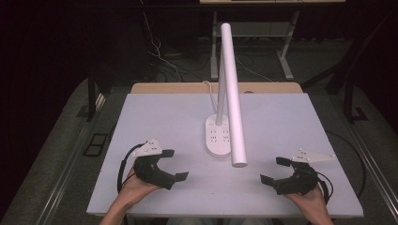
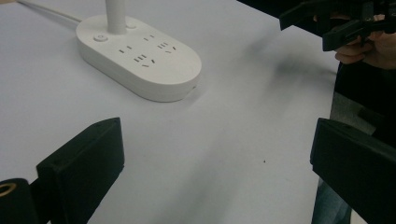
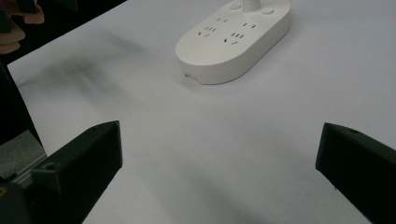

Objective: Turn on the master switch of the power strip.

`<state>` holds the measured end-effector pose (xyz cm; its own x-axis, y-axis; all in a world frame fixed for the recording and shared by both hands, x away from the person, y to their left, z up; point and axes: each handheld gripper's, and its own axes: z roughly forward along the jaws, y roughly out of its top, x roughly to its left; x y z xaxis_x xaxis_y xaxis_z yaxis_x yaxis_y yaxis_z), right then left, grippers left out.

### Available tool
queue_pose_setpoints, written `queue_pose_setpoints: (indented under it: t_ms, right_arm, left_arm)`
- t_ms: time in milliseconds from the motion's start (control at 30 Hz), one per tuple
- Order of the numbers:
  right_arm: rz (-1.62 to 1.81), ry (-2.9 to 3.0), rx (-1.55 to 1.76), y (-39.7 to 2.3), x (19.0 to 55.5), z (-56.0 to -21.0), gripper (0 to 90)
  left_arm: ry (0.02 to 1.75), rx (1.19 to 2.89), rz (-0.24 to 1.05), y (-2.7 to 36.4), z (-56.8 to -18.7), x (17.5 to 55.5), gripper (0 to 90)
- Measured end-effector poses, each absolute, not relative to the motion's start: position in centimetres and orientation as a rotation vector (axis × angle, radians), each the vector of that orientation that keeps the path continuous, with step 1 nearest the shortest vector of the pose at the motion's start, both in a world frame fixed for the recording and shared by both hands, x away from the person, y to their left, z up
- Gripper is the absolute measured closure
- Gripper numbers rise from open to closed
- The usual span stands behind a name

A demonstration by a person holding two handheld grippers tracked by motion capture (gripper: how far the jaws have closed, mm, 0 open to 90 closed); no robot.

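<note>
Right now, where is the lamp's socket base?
In the high view the lamp's socket base sits on the table near its middle, between the left gripper and right gripper, touching neither.

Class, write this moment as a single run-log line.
left gripper: open, empty | right gripper: open, empty | desk lamp: upright mid-table, untouched, between grippers | table: nothing else on it

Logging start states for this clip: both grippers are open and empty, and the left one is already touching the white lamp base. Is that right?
Not quite. The left gripper is not touching the lamp base; bare table lies between them, as the high view and the left gripper view show. The rest holds: both it and the right gripper are open and empty.
</note>
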<state>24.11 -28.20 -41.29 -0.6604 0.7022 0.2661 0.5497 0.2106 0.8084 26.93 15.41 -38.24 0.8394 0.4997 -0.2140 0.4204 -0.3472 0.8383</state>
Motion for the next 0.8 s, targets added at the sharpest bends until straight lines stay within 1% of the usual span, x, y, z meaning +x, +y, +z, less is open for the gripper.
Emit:
queue_pose_setpoints:
  t_ms: [433, 800]
  right_arm:
    - [1.444, 2.310, 1.207, -28.3, 24.1, -41.3, 0.0]
    - [1.443, 2.314, 1.211, -28.3, 24.1, -41.3, 0.0]
  left_arm:
    - [0.651, 2.035, 0.085, 14.3, -36.9, 28.3, 1.9]
    - [0.658, 2.041, 0.076, 13.8, -36.4, 29.6, 2.0]
